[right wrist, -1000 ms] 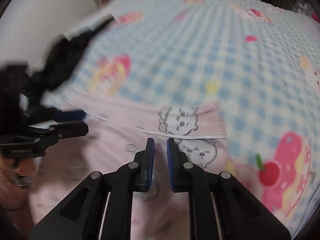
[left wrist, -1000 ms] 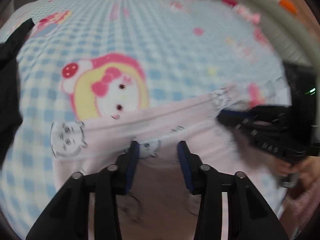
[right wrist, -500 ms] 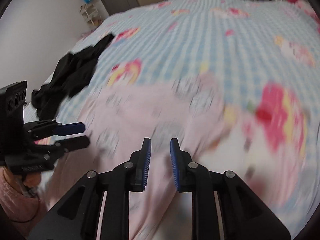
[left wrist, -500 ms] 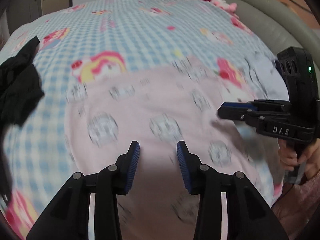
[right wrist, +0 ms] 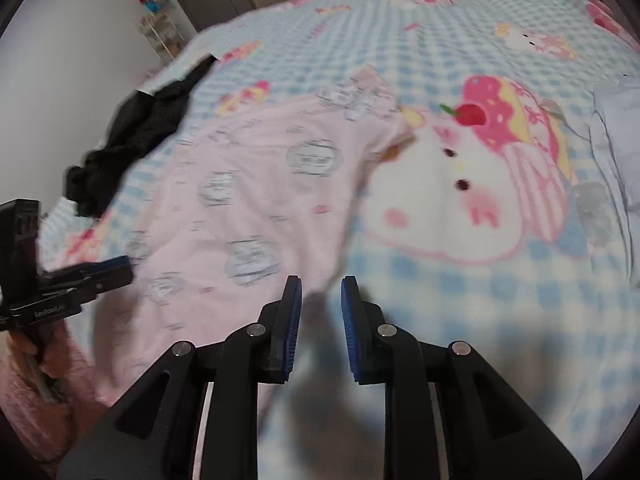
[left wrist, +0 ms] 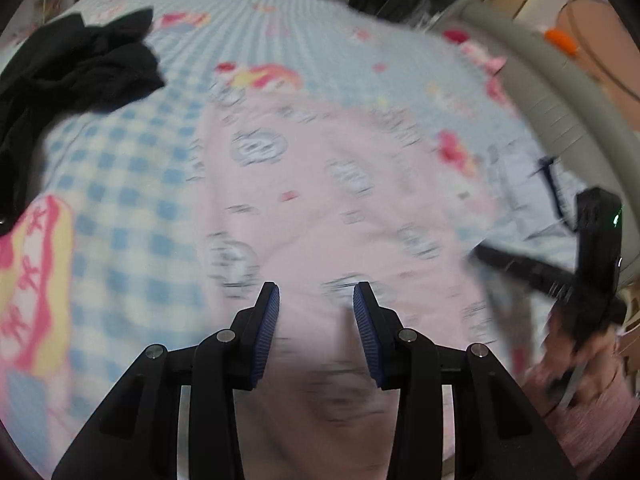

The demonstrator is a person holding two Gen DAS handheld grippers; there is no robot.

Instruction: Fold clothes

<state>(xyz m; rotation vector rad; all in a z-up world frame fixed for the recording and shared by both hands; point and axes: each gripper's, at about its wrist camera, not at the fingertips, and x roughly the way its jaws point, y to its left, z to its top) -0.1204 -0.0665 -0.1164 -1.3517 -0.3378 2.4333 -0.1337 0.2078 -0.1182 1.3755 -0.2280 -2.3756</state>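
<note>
A pale pink garment (left wrist: 320,200) printed with grey cartoon faces lies spread flat on the checked bedspread (left wrist: 120,208). My left gripper (left wrist: 316,302) hovers open above its near part, with nothing between the blue pads. My right gripper (right wrist: 320,292) hangs over the same pink garment (right wrist: 248,200) at its near right edge, jaws a narrow gap apart and empty. In the right wrist view the left gripper (right wrist: 102,272) shows at the far left, held by a hand. The right gripper (left wrist: 504,264) appears blurred at the right of the left wrist view.
A crumpled black garment (left wrist: 80,64) lies at the bed's far left, also seen as a black garment (right wrist: 132,140) in the right wrist view. A pale bluish-white cloth (right wrist: 616,140) lies at the right. A grey padded bed frame (left wrist: 560,92) curves along the right side.
Both grippers have drawn back from the garment's far folded edge toward its near side. The right jaws went from almost shut to apart, the left jaws widened. More of the garment shows.
</note>
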